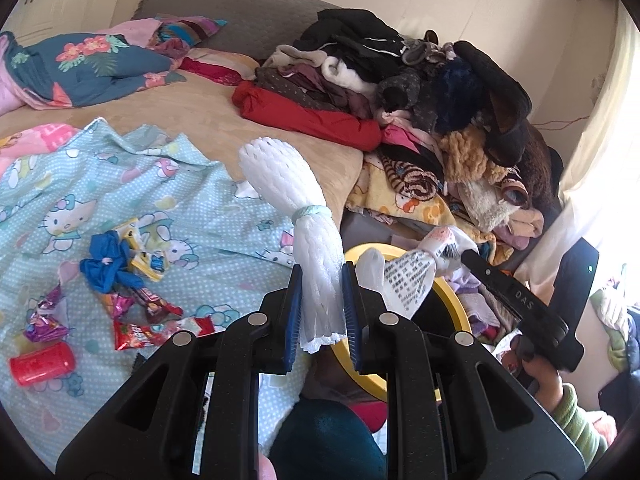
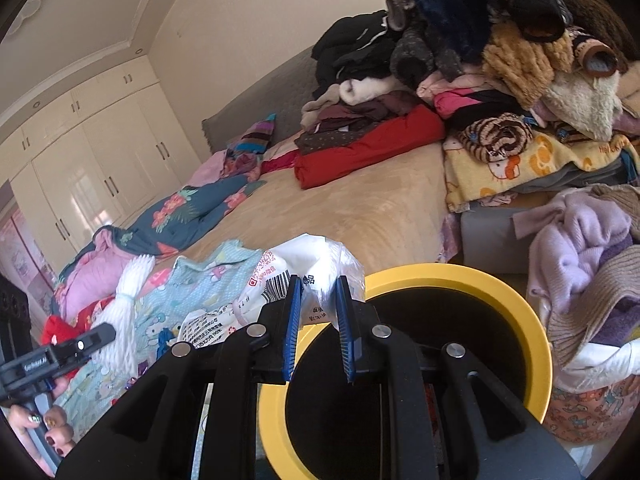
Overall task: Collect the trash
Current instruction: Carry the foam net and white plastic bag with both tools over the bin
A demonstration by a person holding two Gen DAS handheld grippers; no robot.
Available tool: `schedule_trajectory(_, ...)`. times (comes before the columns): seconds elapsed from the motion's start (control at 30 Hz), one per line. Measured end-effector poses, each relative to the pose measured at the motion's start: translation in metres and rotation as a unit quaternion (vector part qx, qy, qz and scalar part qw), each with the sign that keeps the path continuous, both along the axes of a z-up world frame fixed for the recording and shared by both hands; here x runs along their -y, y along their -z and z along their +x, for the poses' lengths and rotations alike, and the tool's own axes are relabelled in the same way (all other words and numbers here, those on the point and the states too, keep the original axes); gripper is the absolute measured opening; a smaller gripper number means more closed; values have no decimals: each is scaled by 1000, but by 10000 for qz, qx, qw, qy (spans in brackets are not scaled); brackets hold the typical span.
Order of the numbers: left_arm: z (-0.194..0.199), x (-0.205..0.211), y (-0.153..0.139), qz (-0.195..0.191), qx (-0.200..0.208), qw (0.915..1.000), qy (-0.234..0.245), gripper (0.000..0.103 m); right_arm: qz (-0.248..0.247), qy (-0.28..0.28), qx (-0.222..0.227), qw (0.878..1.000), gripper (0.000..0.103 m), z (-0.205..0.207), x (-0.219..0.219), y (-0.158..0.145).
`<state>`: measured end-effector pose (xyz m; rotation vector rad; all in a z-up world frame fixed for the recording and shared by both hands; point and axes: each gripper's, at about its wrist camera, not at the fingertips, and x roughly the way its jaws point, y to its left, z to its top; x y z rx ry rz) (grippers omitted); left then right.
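Observation:
My left gripper is shut on a white foam fruit net tied with a pale band, held upright above the bed's edge; the net also shows in the right wrist view. My right gripper is shut on a white printed plastic bag at the rim of the yellow bin; the bag shows in the left wrist view over the bin. Several candy wrappers, a blue crumpled piece and a red bottle cap lie on the Hello Kitty sheet.
A tall pile of clothes fills the bed's far right side. A floral quilt lies at the head. A basket of lilac knits stands right of the bin. White wardrobes line the far wall.

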<state>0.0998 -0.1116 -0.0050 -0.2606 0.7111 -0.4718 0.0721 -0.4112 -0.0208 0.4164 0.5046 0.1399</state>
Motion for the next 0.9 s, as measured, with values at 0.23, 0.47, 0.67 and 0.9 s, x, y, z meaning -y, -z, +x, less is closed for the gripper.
schedule_trajectory(0.23,-4,18,4,21,-37,9998,215,13,48,236,0,9997,17,-2,18,0)
schedule_trajectory(0.47,-6,36,8,3,-70,9991,409,13,10,498,-27,9988,17,-4,36,3)
schedule_trajectory(0.67,-3,51,13,-6,-136,9984,554,14,-166,744,-64,9971,17,-7,48,6)
schedule_trajectory(0.9,-3,74,23,-26,-195,9965,807,13,-400,998,-204,9940,17,-7,62,17)
